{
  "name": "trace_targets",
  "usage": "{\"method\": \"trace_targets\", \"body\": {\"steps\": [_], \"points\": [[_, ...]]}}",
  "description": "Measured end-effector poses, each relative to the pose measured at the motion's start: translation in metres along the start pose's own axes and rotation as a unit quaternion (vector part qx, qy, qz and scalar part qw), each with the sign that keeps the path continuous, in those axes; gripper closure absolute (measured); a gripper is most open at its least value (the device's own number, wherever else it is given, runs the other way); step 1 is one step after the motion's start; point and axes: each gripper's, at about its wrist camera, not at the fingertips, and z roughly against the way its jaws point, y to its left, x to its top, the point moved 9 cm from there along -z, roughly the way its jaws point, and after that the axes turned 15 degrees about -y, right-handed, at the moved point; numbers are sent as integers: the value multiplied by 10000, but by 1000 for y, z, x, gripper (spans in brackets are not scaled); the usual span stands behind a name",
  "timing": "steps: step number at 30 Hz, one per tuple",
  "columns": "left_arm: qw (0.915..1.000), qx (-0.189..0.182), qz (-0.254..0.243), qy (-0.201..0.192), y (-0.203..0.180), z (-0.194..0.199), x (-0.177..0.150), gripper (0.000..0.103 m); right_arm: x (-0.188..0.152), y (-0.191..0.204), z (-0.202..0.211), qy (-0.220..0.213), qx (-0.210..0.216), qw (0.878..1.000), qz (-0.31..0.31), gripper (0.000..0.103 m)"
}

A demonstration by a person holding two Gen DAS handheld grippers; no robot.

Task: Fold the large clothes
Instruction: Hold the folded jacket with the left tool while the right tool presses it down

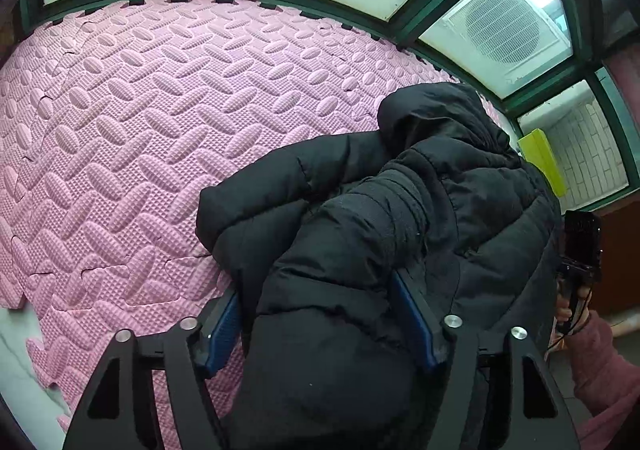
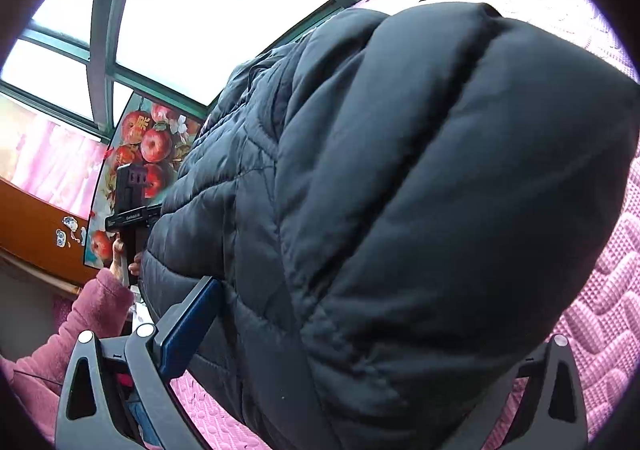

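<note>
A large black puffer jacket (image 1: 400, 190) lies bunched on a pink foam mat (image 1: 140, 110), hood toward the window. My left gripper (image 1: 314, 290) is shut on a thick padded fold at the near end, a blue pad (image 1: 224, 326) pressing each side. In the right wrist view the jacket (image 2: 420, 190) bulges up and fills the frame. My right gripper (image 2: 380, 314) holds this bulk between wide jaws. Its left pad (image 2: 188, 326) touches the fabric and its right pad is hidden behind the jacket. Each view shows the other gripper's body at the edge, held by a hand in a pink sleeve (image 2: 92, 314).
Green-framed windows (image 1: 400, 22) ring the mat's far side, with an air-conditioner unit (image 1: 504, 26) outside. A yellow-green object (image 1: 540, 158) stands by the hood. A fruit picture (image 2: 148, 146) and a wooden cabinet (image 2: 36, 230) stand beside the jacket. White floor (image 1: 20, 350) borders the mat.
</note>
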Motion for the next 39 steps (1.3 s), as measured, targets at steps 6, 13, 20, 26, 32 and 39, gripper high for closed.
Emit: {"method": "trace_targets", "body": {"steps": [6,13,20,26,32,39], "points": [[9967,597,-353,-428,-20,26,3,55,9,26,31,-545,-244,9962,627,44],[9924,922,-529,-618,-43,49,0,62,15,71,54,-985,-540,9830,1453,56],[9913,953,-674,-611,-76,63,-7,65,14,96,72,-1194,-699,9695,2021,58],[9909,859,-795,-660,-116,69,-3,65,13,96,95,-1390,-829,9669,1972,60],[9893,746,-979,-789,-170,78,14,65,21,103,129,-1709,-973,9584,2069,60],[9854,619,-1259,-966,-246,67,53,65,40,94,179,-2147,-1098,9484,2056,60]]}}
